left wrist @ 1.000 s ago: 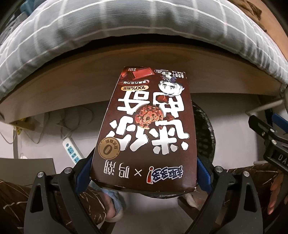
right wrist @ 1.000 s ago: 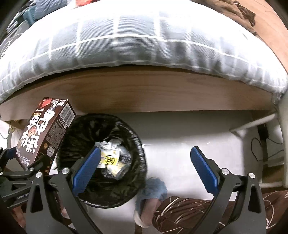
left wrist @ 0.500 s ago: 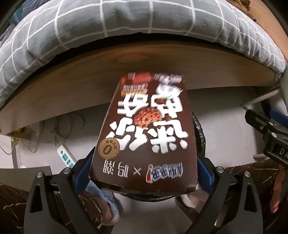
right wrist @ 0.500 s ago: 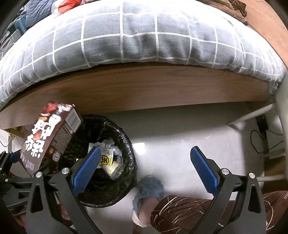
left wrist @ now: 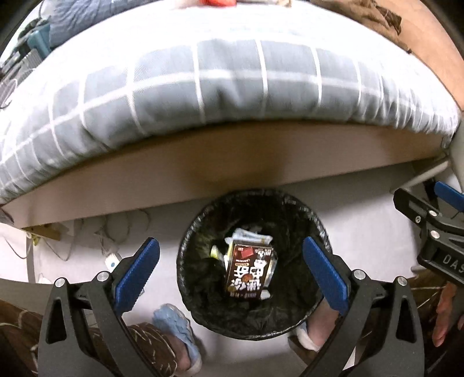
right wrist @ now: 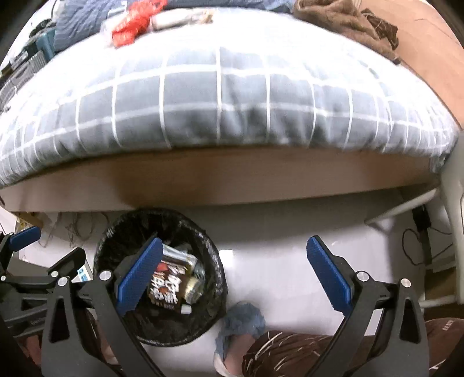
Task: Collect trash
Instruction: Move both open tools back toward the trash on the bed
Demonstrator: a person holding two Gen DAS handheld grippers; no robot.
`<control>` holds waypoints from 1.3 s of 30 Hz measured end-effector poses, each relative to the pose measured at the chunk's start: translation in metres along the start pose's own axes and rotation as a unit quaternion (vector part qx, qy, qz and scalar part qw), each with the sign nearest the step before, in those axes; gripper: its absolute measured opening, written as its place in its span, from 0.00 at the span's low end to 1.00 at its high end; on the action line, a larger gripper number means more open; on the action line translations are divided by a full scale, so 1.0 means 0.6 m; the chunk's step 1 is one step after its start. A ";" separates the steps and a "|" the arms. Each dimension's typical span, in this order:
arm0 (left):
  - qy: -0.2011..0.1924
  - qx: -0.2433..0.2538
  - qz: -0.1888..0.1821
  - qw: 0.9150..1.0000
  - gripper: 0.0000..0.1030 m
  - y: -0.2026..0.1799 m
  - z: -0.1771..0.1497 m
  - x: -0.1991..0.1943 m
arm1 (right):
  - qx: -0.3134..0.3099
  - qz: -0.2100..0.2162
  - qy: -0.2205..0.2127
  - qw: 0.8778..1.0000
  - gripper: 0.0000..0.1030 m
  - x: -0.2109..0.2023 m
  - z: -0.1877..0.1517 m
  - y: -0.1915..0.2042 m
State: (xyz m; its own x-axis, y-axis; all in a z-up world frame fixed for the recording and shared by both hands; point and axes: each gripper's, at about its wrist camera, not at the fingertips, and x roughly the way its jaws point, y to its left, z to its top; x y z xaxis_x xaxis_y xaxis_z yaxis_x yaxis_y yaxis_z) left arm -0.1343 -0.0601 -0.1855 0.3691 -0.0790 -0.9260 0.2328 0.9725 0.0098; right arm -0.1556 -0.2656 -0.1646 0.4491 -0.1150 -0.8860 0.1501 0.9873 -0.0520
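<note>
The brown chocolate snack box (left wrist: 249, 269) lies inside the black-lined trash bin (left wrist: 185, 261) on top of wrappers and other trash. My left gripper (left wrist: 229, 243) hovers above the bin; its jaws are opening wide and nothing is between them. In the right wrist view the same box (right wrist: 165, 285) shows in the bin (right wrist: 107, 232), next to a can. My right gripper (right wrist: 233, 241) is open and empty, over the white floor to the right of the bin. Its left finger (right wrist: 139, 272) overlaps the bin in that view.
A bed with a grey checked cover (right wrist: 232, 95) and a wooden side board (left wrist: 232, 162) stands just behind the bin. A red wrapper (right wrist: 133, 20) and brown cloth (right wrist: 345, 20) lie on the bed. The person's slippered feet (left wrist: 177, 327) flank the bin. A power strip (left wrist: 111, 261) and cables lie at left.
The left gripper has let go of the brown box, which has dropped into the bin. Both grippers have risen, and more of the bed shows.
</note>
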 end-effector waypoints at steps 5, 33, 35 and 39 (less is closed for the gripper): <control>-0.036 -0.002 0.008 0.999 0.94 0.004 0.024 -0.041 | 0.001 0.006 -0.040 0.999 0.93 -0.039 0.025 0.003; -0.146 -0.038 0.034 0.988 0.94 0.118 0.222 -0.121 | -0.033 0.062 -0.150 0.986 0.93 -0.110 0.254 0.110; -0.146 -0.044 0.036 0.988 0.94 0.131 0.232 -0.116 | -0.033 0.065 -0.151 0.986 0.93 -0.103 0.269 0.117; -0.148 -0.052 0.043 0.987 0.94 0.154 0.260 -0.104 | -0.034 0.069 -0.150 0.986 0.93 -0.081 0.309 0.134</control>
State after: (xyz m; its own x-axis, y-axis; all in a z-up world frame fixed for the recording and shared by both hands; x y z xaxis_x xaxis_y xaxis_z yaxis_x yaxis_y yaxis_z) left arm 0.0050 0.0006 -0.0680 0.6339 -0.0404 -0.7724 0.1005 0.9945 0.0305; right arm -0.0020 -0.2009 -0.0403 0.7030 0.0047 -0.7112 0.0141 0.9997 0.0206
